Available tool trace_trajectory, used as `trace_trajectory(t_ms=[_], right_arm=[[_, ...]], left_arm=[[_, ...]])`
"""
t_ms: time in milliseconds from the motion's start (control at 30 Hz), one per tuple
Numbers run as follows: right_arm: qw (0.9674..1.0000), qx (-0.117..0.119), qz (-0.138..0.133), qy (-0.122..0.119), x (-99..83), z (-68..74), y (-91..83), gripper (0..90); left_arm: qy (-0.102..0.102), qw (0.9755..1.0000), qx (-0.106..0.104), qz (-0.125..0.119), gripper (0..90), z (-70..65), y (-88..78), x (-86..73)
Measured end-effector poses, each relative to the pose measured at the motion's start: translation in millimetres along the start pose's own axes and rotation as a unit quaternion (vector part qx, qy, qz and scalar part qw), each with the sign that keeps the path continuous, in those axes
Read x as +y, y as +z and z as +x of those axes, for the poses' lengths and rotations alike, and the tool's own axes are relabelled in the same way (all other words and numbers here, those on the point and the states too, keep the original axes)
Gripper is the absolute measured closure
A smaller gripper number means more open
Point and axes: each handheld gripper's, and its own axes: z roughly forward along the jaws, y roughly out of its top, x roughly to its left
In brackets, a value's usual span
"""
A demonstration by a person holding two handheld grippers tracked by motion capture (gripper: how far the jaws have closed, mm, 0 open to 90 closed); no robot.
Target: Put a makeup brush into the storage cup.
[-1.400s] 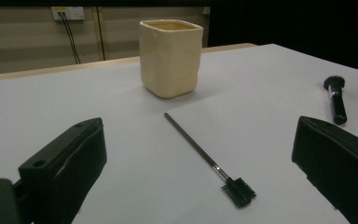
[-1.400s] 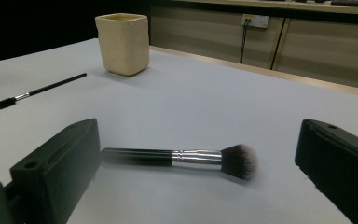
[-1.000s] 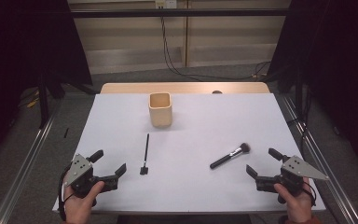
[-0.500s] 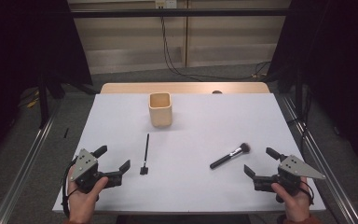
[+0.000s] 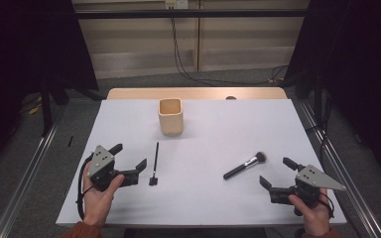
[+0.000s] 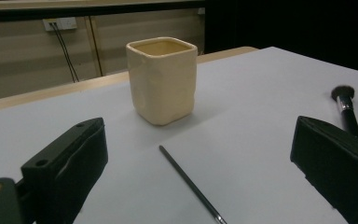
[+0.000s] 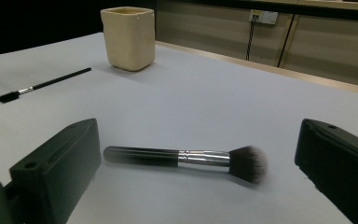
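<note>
In the high view, the left gripper (image 5: 129,158) and the right gripper (image 5: 276,172) rest on the table (image 5: 213,124), both with jaws wide apart and holding nothing. The thin brush (image 5: 155,162) lies just beside the left one, the powder brush (image 5: 245,165) near the right.

In the left gripper view, the thin handle (image 6: 189,183) could roll away if one jaw pushes it first.

In the right gripper view, the cup (image 7: 128,37) stands upright, well apart; its inside cannot be seen.

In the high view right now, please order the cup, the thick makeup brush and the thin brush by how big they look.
1. Cup, clearly the bulkiest.
2. Thick makeup brush.
3. Thin brush, the slimmest.
The two brushes look about equal in length, so only thickness separates them.
</note>
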Motion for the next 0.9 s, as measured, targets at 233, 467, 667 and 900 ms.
trace_trajectory(t_ms=[233, 467, 667, 900], right_arm=[[1.0, 0.0, -0.002, 0.001, 0.0, -0.5, -0.3, 0.0], [1.0, -0.001, -0.002, 0.005, 0.0, -0.9, 0.4, 0.0], [1.0, -0.002, -0.003, 0.009, 0.0, -2.1, 0.1, 0.1], [1.0, 0.001, -0.001, 0.007, -0.4, -2.0, 0.9, 0.1]], left_arm=[[0.01, 0.9999, -0.005, 0.008, 3.9, 5.0, 15.6, 0.0], [0.01, 0.9997, -0.008, 0.019, 4.3, 9.2, 28.0, 9.1], [0.009, 0.9998, -0.007, 0.014, 4.0, 6.9, 39.4, 17.2], [0.006, 0.9999, -0.009, 0.01, 4.1, 8.4, 49.6, 23.6]])
